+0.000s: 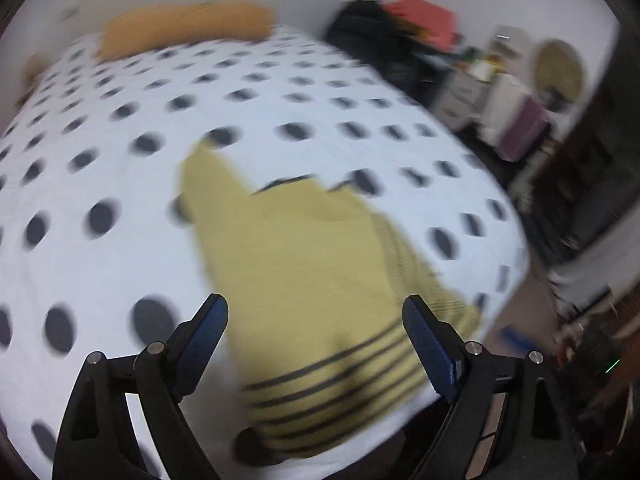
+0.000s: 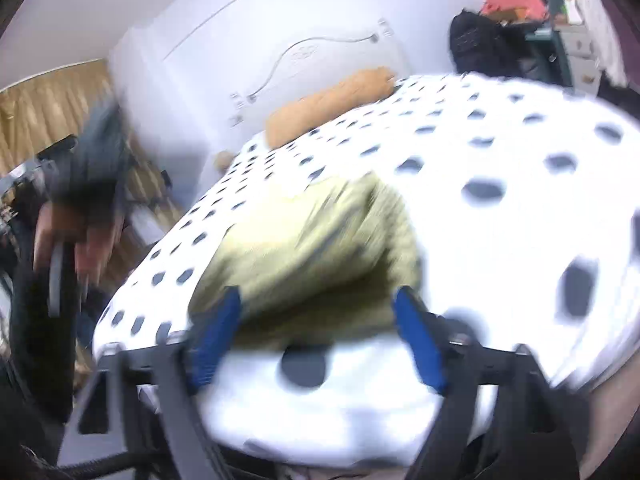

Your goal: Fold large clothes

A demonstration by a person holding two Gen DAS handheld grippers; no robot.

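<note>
A yellow sweater (image 1: 304, 280) with dark stripes at its hem lies spread on the polka-dot bed (image 1: 120, 184), hem toward me. My left gripper (image 1: 316, 312) is open and empty, hovering over the striped hem. In the right wrist view the sweater (image 2: 320, 248) is blurred, near the bed's front edge. My right gripper (image 2: 316, 308) is open and empty, just above the near edge of the sweater. Both views are motion-blurred.
An orange pillow (image 1: 184, 28) lies at the head of the bed (image 2: 500, 240), also seen in the right wrist view (image 2: 332, 104). A dark bag and red box (image 1: 400, 28) and cluttered shelves stand to the right. The person holding the other gripper (image 2: 84, 208) is at the left.
</note>
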